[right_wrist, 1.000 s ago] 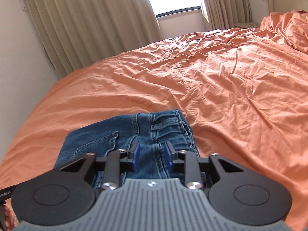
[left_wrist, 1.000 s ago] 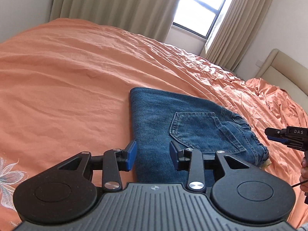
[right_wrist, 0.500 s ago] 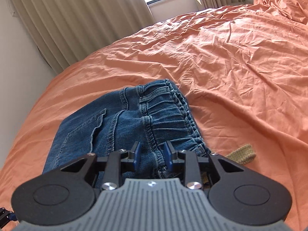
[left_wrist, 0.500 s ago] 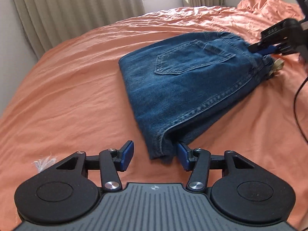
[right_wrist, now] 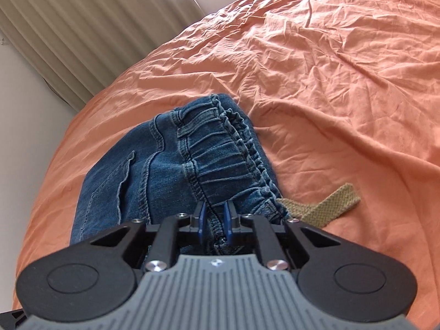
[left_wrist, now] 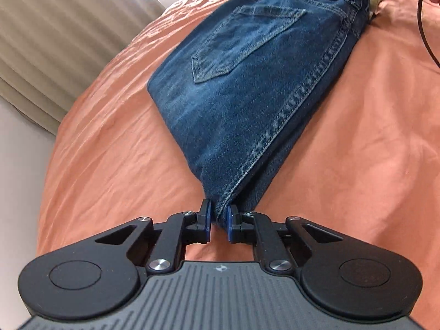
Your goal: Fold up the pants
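The left gripper (left_wrist: 218, 221) pinches the near corner of the folded pants (left_wrist: 253, 82), its blue pads pressed onto the doubled denim at the fold line. The right gripper (right_wrist: 214, 220) is clamped on the elastic waistband at the opposite end; in the left wrist view its blue tip bites the band at the far top corner. The step in hand looks like a two-point hold, either to lift the bundle for one more fold or to square it up.

To do it well, both ends should rise together and level, so the stacked layers do not slide apart. The left pinch seems shallow, taking only the very corner, and may hold just the upper layers; whether it has caught all of them is hard to tell from here, since the lower layer bulges out to the right of the pads. A deeper bite before lifting would be safer. Keeping light tension between the two holds should stop the middle from sagging.

The pants are dark blue jeans lying on the orange bedsheet (right_wrist: 343, 82), already folded into a compact packet, back pocket (left_wrist: 247, 41) facing up, with pale stitching along the side seam. The waistband is gathered and ruffled. A tan woven strap (right_wrist: 327, 205) pokes out from under it onto the sheet, just beside the right gripper
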A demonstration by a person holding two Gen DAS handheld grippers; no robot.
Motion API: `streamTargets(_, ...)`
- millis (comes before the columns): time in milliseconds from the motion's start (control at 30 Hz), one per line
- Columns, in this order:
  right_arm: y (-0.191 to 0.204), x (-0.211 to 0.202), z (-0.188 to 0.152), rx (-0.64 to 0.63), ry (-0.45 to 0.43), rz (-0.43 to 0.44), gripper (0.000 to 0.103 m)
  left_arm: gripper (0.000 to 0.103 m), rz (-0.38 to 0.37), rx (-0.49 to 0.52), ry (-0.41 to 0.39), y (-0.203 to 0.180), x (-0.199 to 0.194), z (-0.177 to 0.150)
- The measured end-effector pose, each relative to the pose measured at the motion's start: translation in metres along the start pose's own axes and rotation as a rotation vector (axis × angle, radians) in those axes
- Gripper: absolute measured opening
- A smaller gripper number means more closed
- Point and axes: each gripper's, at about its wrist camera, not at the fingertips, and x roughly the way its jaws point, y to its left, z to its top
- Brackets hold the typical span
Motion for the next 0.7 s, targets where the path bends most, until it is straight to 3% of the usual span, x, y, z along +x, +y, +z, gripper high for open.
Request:
streamTargets(200,-0.001,0.006,-0.006,-0.039,0.000,-0.008,0.007,0.011,-0.047,-0.141,0.032,0.009,0.006,-0.001)
streamTargets(267,-0.004,0.005,-0.006,-0.019,0.002,0.000,0.007,0.011,-0.078,-0.231,0.041,0.017,0.002,-0.002)
streamTargets(367,-0.010,-0.001,-0.006,0.026,0.011,0.018,0.007,0.011,-0.095,-0.282,0.048,0.018,-0.003,-0.007)
streamTargets(400,-0.013,-0.004,-0.006,0.041,0.014,0.025,0.007,0.003,-0.112,-0.294,0.074,0.020,-0.003,-0.009)
streamTargets(467,-0.018,-0.012,-0.008,0.078,0.025,0.045,0.008,0.003,-0.131,-0.332,0.096,0.024,-0.009,-0.014)
streamTargets(500,-0.021,-0.018,-0.009,0.103,0.028,0.064,0.012,0.004,-0.132,-0.360,0.091,0.028,-0.015,-0.017)
streamTargets(567,-0.028,-0.030,-0.011,0.170,0.034,0.131,0.030,0.010,-0.157,-0.437,0.070,0.041,-0.029,-0.022)
streamTargets(600,-0.030,-0.037,-0.010,0.193,0.028,0.142,0.054,0.013,-0.169,-0.476,0.046,0.048,-0.037,-0.025)
streamTargets(633,-0.030,-0.045,-0.008,0.198,0.003,0.137,0.068,0.013,-0.179,-0.514,0.022,0.055,-0.044,-0.026)
streamTargets(700,-0.031,-0.058,-0.005,0.183,-0.048,0.120,0.068,0.017,-0.206,-0.599,-0.017,0.067,-0.058,-0.029)
